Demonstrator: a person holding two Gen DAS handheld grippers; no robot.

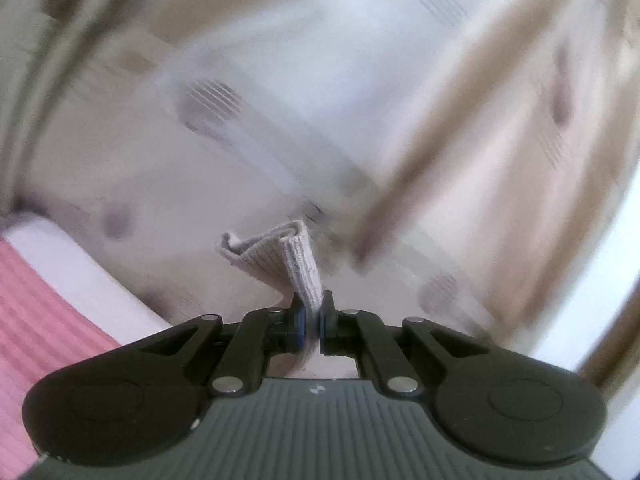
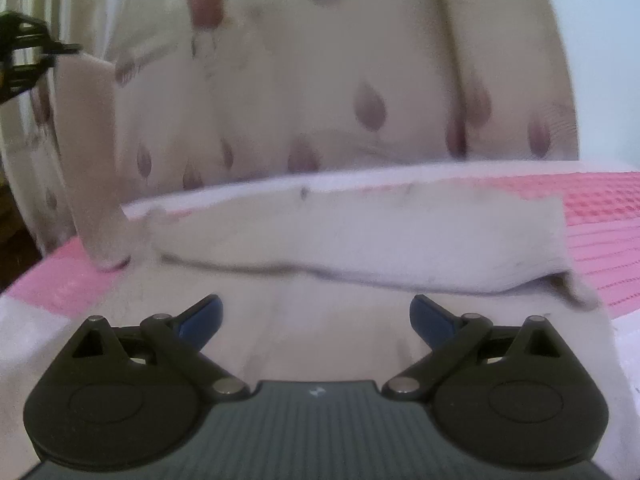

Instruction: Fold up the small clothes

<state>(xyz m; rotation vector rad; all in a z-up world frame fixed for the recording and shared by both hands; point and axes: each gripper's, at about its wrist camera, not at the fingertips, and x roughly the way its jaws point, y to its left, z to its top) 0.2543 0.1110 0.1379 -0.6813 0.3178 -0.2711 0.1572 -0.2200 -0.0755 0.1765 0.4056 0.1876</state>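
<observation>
Left gripper (image 1: 313,322) pinches ribbed pale-grey sock cuff (image 1: 298,268), lifted at far left. Right gripper (image 2: 316,320), jaws spread, empty; sock body (image 2: 360,244) lies crosswise just ahead on pink waffle-weave cloth (image 2: 608,208).

Pale grey ribbed sock (image 1: 280,258), pink waffle-weave cover (image 2: 600,216), cream curtain (image 2: 320,92) — mauve teardrop print, black claw (image 2: 318,316) — blue pads (image 2: 208,312)

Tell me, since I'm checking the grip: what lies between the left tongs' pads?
The ribbed cuff of a pale sock is pinched between the shut left tongs, plain in the left wrist view.
</observation>
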